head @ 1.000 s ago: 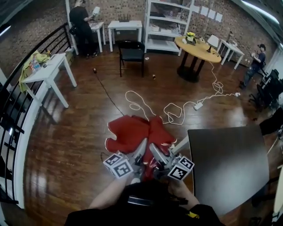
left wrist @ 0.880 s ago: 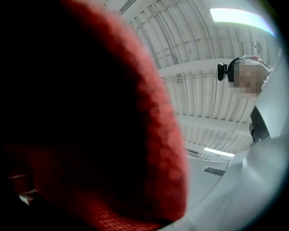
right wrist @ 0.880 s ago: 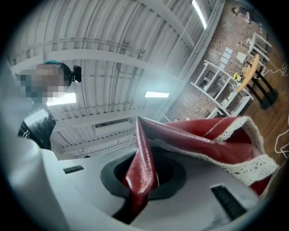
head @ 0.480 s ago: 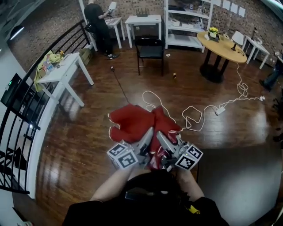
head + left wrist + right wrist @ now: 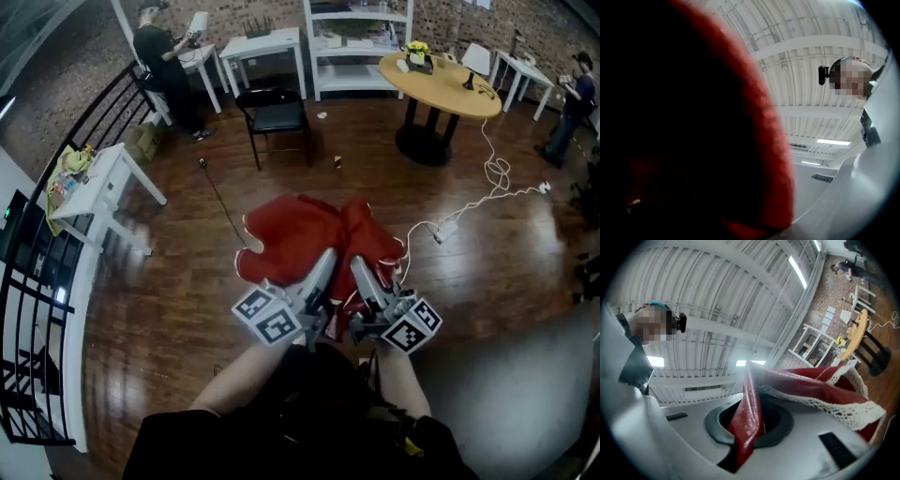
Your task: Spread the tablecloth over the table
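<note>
The left tongs point(image 5: 324, 258) are clamped narrow on the red tablecloth point(image 5: 295, 234), whose fabric covers most of the left gripper view. The right tongs point(image 5: 360, 265) are pinched just as tight on a lace-edged fold of it. Both hands sit side by side before the person's chest, the tongs aimed forward and slightly upward, tips close together. The cloth hangs bunched over the wooden floor point(image 5: 169, 281), beside the grey tabletop point(image 5: 525, 394) and apart from it.

A dark wooden floor point(image 5: 169, 281) ran to a brick wall point(image 5: 253, 11). A round table point(image 5: 445, 86), a black chair point(image 5: 277, 114), white shelves point(image 5: 349, 42) and a white side table point(image 5: 89, 183) stood about; a black railing point(image 5: 42, 291) lined the left.
</note>
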`<action>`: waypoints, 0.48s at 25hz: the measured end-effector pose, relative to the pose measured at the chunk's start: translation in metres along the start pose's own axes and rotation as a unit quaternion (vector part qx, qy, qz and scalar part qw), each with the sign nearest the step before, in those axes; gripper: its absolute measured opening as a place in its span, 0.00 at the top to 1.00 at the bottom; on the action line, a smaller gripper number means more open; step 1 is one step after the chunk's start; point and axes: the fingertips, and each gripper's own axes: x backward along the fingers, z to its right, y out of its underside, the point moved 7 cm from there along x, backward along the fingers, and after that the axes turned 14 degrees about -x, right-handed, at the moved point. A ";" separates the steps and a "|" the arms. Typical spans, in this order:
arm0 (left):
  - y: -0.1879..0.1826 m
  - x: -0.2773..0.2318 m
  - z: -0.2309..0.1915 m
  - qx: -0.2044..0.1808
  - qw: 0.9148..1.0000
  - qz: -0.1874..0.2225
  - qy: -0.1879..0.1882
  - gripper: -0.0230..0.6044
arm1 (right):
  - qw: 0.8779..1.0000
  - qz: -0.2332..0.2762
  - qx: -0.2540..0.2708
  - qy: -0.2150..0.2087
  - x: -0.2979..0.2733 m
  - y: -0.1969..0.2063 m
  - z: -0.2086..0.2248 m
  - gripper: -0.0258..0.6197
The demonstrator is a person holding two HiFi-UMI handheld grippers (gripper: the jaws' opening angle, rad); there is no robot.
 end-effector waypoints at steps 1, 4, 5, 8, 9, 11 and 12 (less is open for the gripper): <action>0.004 -0.019 0.000 -0.001 1.000 -0.009 0.010 0.95 | 1.000 0.015 -0.001 0.009 0.003 -0.013 0.009 0.92; 0.021 -0.072 -0.007 0.007 0.998 -0.036 0.043 0.95 | 0.998 0.051 0.010 0.042 0.011 -0.046 0.038 0.92; 0.029 -0.089 -0.011 0.012 0.997 -0.046 0.056 0.95 | 0.996 0.063 0.016 0.056 0.014 -0.055 0.049 0.92; 0.057 -0.151 -0.022 0.021 0.991 -0.076 0.109 0.95 | 0.989 0.103 0.040 0.102 0.025 -0.089 0.087 0.92; 0.066 -0.174 -0.025 0.022 0.988 -0.085 0.131 0.95 | 0.985 0.119 0.049 0.117 0.030 -0.102 0.101 0.92; 0.085 -0.223 -0.032 0.023 0.979 -0.100 0.179 0.95 | 0.975 0.149 0.071 0.149 0.038 -0.131 0.130 0.92; 0.095 -0.248 -0.035 0.025 0.973 -0.108 0.203 0.95 | 0.969 0.163 0.083 0.166 0.041 -0.146 0.144 0.92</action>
